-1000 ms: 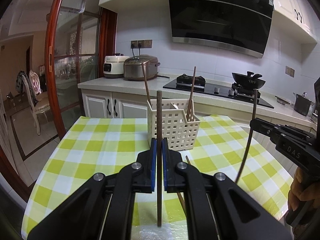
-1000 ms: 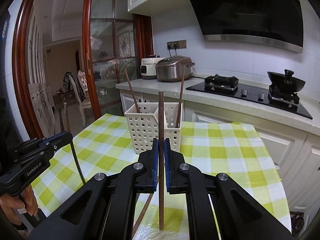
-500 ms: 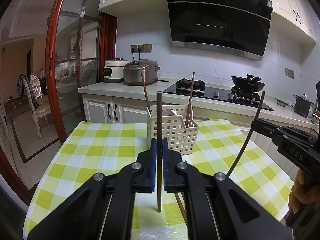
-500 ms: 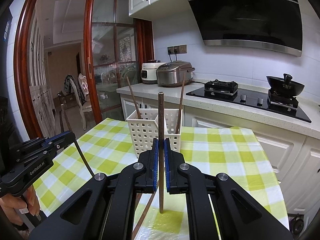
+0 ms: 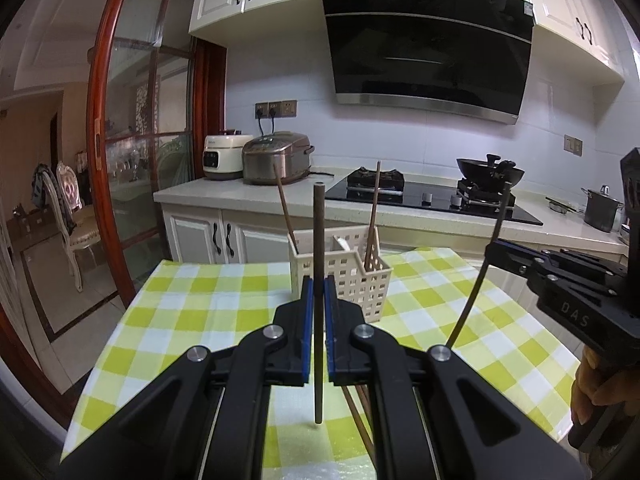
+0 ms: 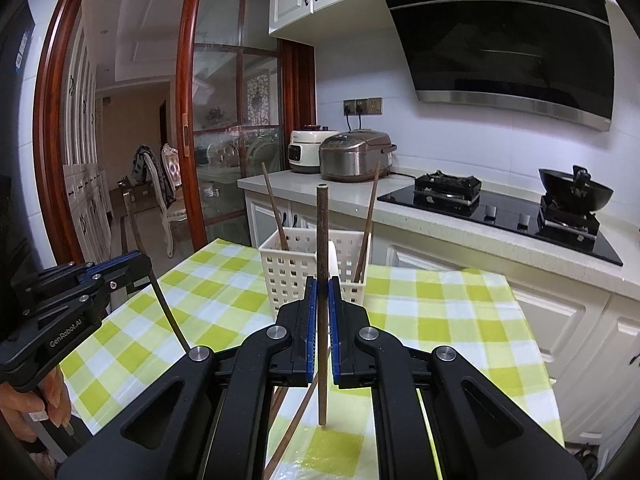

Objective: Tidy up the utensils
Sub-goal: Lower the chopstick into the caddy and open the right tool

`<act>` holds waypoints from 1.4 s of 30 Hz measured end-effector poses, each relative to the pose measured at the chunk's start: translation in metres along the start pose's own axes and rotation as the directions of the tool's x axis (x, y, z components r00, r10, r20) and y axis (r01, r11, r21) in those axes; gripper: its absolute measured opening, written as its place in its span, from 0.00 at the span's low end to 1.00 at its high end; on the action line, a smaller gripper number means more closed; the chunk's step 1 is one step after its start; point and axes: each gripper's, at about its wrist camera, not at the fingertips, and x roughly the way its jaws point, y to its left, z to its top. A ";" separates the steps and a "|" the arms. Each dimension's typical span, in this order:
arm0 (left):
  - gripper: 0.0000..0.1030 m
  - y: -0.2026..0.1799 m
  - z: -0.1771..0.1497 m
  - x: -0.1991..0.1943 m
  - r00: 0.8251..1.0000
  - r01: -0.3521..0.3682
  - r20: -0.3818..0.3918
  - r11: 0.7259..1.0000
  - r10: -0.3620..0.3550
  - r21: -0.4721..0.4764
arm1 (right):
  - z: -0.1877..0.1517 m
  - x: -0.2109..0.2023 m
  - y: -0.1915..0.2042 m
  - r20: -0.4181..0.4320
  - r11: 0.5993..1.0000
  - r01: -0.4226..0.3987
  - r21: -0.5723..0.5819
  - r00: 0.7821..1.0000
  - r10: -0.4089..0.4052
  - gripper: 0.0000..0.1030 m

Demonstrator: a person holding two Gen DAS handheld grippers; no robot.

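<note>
Dark brown wooden chopstick [image 5: 319, 280] stands upright at lower centre of the left wrist view, clamped between the blue-padded jaws of the left gripper [image 5: 319, 312]. Right gripper [image 6: 322, 316] likewise clamps a second brown chopstick [image 6: 322, 280] vertically, with the white perforated plastic basket [image 6: 304, 272] on the green-checked tablecloth [image 6: 440, 312] directly behind it.

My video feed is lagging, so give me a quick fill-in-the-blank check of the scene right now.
1. Each gripper, left gripper and right gripper, is shut on one upright ____.
2. The white basket already holds ____ chopsticks.
3. The basket stands on a green and white ____ tablecloth.

Missing words: chopstick; two; checked
</note>
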 end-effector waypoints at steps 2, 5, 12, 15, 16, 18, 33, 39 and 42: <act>0.05 0.001 0.006 -0.001 1.000 0.001 0.010 1.000 -0.001 0.003 | 0.007 -0.001 -0.001 0.013 1.000 0.005 -0.009 1.000 -0.005 0.06; 0.05 0.003 0.015 -0.004 1.000 -0.006 0.030 1.000 0.006 0.008 | 0.021 -0.005 -0.003 0.042 1.000 0.016 -0.026 0.999 -0.015 0.06; 0.05 0.006 0.028 -0.015 0.998 -0.019 0.068 1.000 0.018 0.013 | 0.035 -0.014 -0.008 0.081 0.999 0.032 -0.041 0.996 -0.029 0.06; 0.05 0.003 0.035 -0.015 0.997 -0.011 0.070 0.999 0.009 0.032 | 0.039 -0.013 -0.006 0.082 0.997 0.037 -0.062 0.996 -0.032 0.06; 0.05 0.002 0.039 -0.015 0.997 -0.006 0.074 0.999 0.003 0.037 | 0.042 -0.012 -0.005 0.084 0.997 0.039 -0.074 0.996 -0.033 0.06; 0.05 0.002 0.049 -0.014 0.997 0.001 0.083 0.999 -0.004 0.044 | 0.047 -0.008 -0.004 0.087 0.995 0.040 -0.088 0.996 -0.032 0.06; 0.05 0.009 0.132 0.027 0.992 0.020 0.125 0.999 -0.023 0.031 | 0.105 0.034 -0.026 0.104 0.997 0.026 -0.066 0.994 -0.019 0.06; 0.05 0.011 0.158 0.053 0.988 0.013 0.153 1.000 -0.013 0.002 | 0.122 0.068 -0.028 0.103 0.997 0.015 -0.073 0.995 -0.007 0.06; 0.05 0.016 0.165 0.075 0.988 0.010 0.154 1.000 -0.006 -0.024 | 0.127 0.086 -0.026 0.101 0.997 0.008 -0.083 0.995 0.000 0.06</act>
